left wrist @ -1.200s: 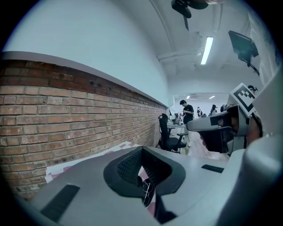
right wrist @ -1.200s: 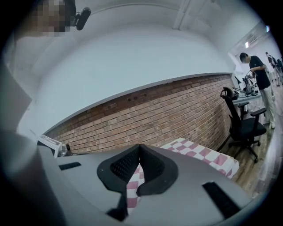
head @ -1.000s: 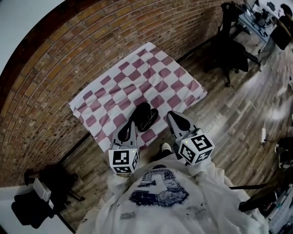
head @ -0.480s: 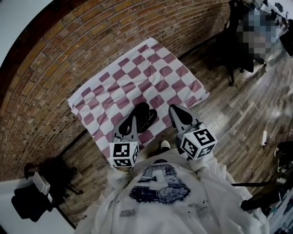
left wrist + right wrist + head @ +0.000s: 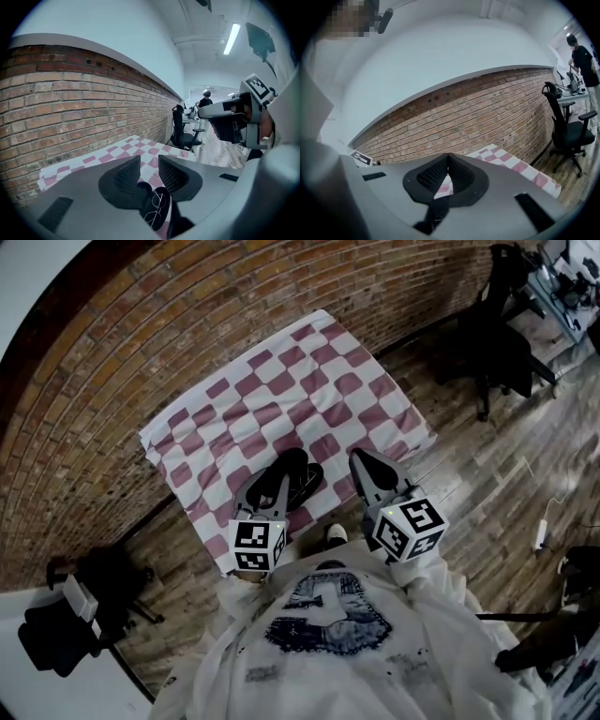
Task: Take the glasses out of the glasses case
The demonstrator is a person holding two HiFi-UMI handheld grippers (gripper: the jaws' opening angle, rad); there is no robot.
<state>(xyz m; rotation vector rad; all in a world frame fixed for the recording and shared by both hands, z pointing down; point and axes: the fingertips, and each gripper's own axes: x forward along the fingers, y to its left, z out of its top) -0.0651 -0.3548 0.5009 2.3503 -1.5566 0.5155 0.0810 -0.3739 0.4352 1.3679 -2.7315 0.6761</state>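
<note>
Cloth [image 5: 281,390] covers the floor. My left hand-held gripper [image 5: 149,160] is opening, nothing between its jaws, above the open case [image 5: 306,486]. My right hand-held gripper [image 5: 448,157] is pinched shut, empty. I'd steady the case, then nip the glasses [image 5: 157,208] inside by the bridge.

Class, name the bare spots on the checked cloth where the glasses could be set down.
Free: the cloth between the glasses case and the brick wall, and its corner toward the office chair. Crowded: the near edge, holding the case.
</note>
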